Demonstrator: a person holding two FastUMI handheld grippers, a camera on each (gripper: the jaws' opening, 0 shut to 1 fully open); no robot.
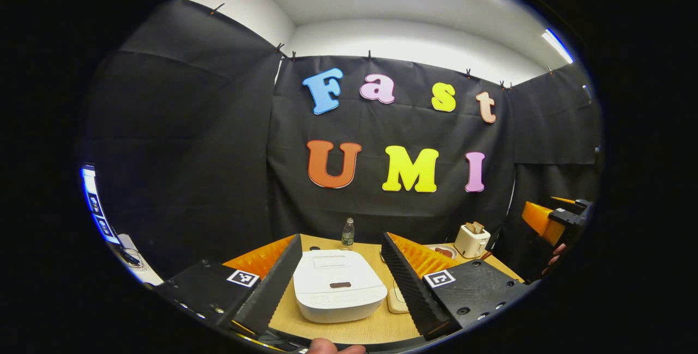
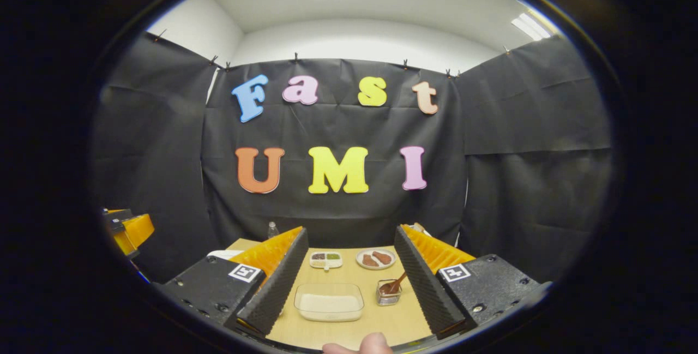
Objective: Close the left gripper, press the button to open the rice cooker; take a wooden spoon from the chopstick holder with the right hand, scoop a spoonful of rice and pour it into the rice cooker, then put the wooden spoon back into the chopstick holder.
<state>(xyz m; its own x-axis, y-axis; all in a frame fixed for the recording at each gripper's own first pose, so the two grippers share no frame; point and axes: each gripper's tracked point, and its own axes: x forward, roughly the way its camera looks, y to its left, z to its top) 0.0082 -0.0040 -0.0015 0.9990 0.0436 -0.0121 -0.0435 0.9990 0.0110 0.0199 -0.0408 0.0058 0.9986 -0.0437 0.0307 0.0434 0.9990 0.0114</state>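
A white rice cooker (image 1: 338, 286) with its lid down sits on the wooden table (image 1: 376, 329), framed by my left gripper (image 1: 341, 277), which is open and above and short of it. A dark button (image 1: 340, 285) marks the lid's front. In the right gripper view, a clear container of rice (image 2: 329, 301) lies between the open fingers of my right gripper (image 2: 349, 283). To its right stands a small clear chopstick holder (image 2: 389, 292) with a wooden spoon (image 2: 395, 284) leaning in it. The right gripper (image 1: 567, 217) shows at the far right of the left gripper view, and the left gripper (image 2: 126, 231) at the far left of the right gripper view.
A water bottle (image 1: 347, 232) stands at the table's back. A toaster (image 1: 471, 239) and a plate of brown food (image 2: 375, 258) sit at the back right, next to a small divided dish (image 2: 325, 258). A thumb tip (image 2: 360, 346) shows at the bottom edge.
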